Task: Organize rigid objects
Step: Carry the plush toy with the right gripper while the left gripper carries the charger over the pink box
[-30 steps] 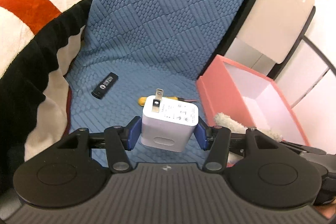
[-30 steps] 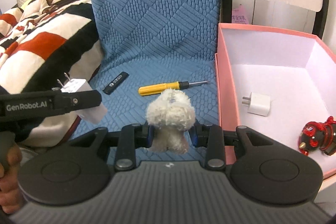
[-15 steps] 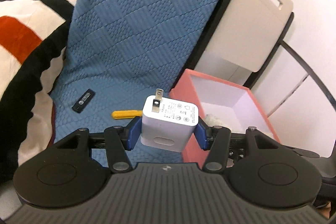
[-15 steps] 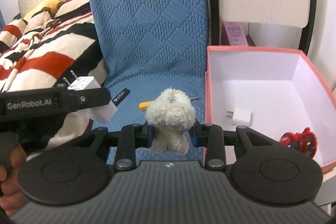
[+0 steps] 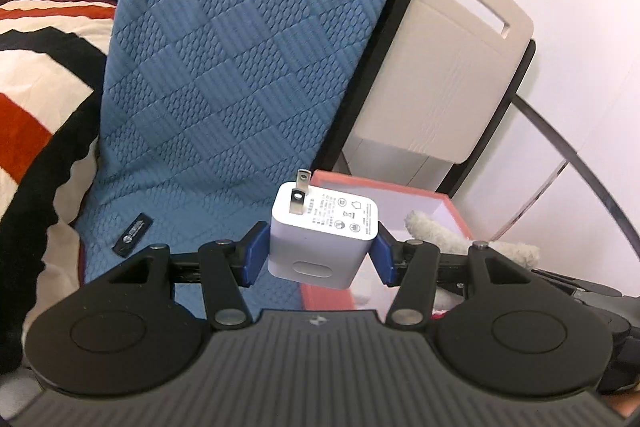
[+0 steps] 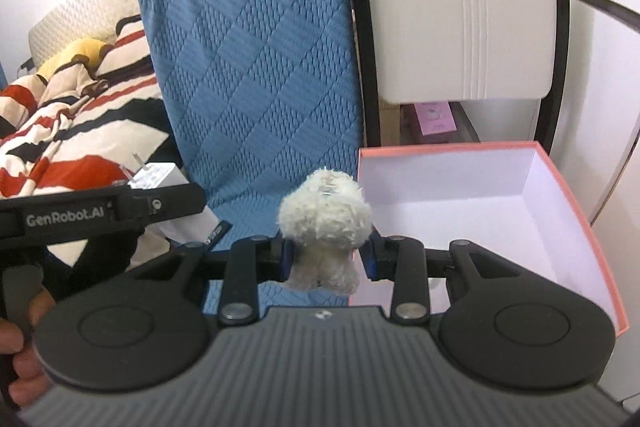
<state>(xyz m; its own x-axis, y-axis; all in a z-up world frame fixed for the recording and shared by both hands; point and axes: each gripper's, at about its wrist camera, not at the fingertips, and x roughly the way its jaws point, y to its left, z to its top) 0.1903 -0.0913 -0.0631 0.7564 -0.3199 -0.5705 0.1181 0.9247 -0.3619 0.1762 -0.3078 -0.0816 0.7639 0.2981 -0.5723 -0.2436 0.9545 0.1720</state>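
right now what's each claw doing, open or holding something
left claw: closed on the white charger
right claw: closed on the fluffy white toy

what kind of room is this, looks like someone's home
Most likely a bedroom or living space at home: a striped blanket lies bunched beside a blue quilted cushion, with a pink storage box alongside.
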